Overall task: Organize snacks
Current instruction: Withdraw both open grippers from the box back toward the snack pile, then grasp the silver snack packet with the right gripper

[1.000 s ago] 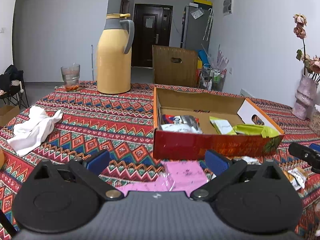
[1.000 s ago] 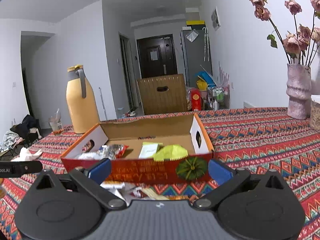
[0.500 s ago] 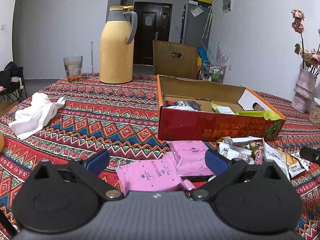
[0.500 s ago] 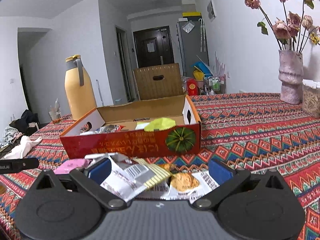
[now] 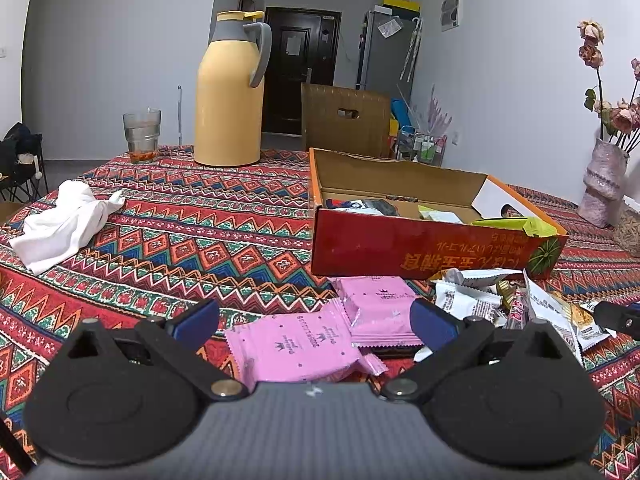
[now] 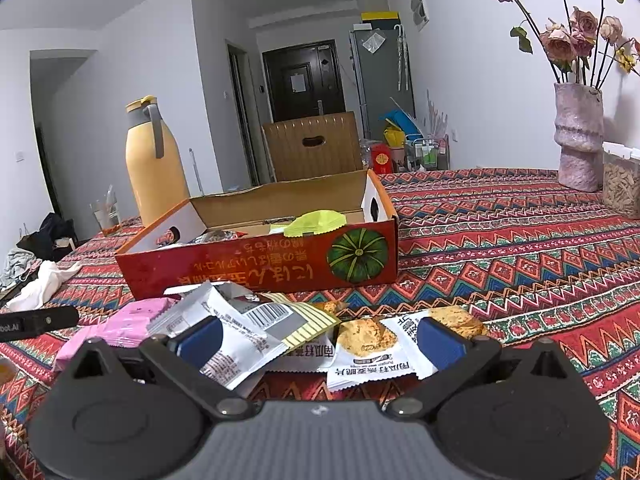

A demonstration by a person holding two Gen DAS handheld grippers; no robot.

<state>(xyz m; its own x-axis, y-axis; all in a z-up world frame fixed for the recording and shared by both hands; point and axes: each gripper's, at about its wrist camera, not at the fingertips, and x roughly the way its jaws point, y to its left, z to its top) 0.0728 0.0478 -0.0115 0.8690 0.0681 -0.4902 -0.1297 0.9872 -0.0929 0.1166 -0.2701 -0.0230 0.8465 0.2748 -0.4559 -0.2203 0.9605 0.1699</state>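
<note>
Having drawn back from the box (image 5: 432, 240), both wide-open hand-held grippers (image 5: 314, 320) (image 6: 318, 338) now frame loose snack packets (image 6: 360, 344).

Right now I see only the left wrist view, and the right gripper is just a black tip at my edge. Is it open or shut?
Observer: Open. The right gripper has its jaws spread wide and holds nothing.
Operator: What lies between its fingers?
Observer: White cracker packets on the tablecloth, and a barcode packet by the finger on the left of the picture.
Operator: What is the brown thing beside the vase?
Observer: A clear container of grain with a white lid, next to the vase.
</note>
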